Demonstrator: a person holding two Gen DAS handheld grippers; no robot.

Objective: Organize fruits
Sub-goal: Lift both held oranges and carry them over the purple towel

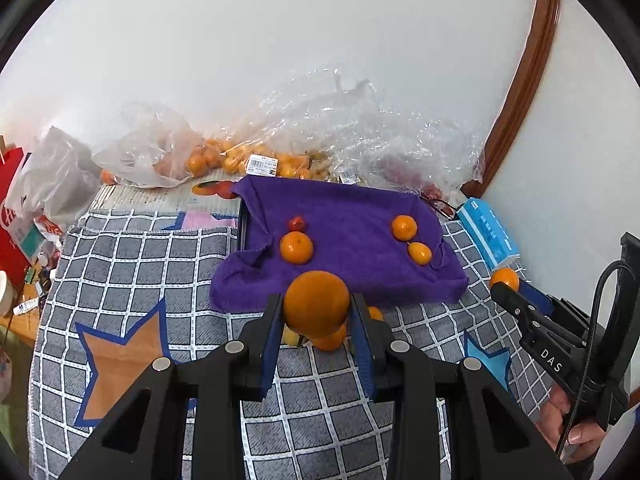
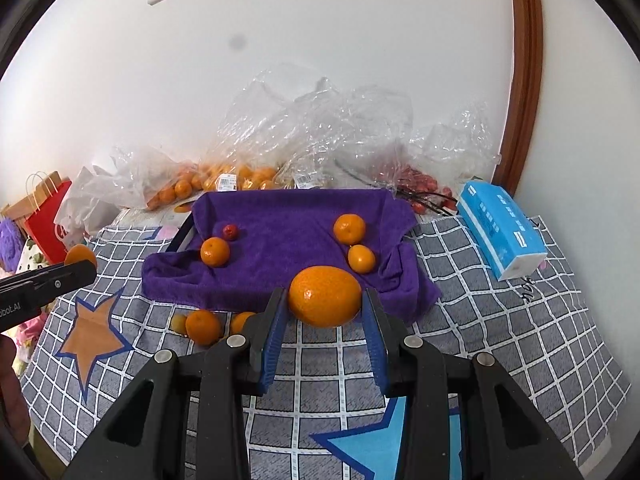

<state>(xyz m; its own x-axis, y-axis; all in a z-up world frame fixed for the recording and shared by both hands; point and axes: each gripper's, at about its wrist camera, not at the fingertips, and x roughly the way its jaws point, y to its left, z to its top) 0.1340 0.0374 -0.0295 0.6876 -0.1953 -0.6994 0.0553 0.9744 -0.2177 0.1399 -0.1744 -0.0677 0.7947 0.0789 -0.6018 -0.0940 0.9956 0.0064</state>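
The grey checked cloth with star patches [image 2: 520, 320] covers the desk. A purple towel [image 2: 288, 240] lies toward its far edge, in front of clear plastic bags of fruit [image 2: 224, 176]. A blue tissue pack [image 2: 500, 232] sits near the right edge. The left tool [image 1: 316, 312] is closed on a round orange mandarin [image 1: 316, 304], held above the towel's near edge. The right tool [image 2: 325, 300] is closed on a second orange mandarin [image 2: 325, 296]. Three smaller mandarins [image 2: 350, 229] and one small red fruit [image 2: 230, 232] rest on the towel.
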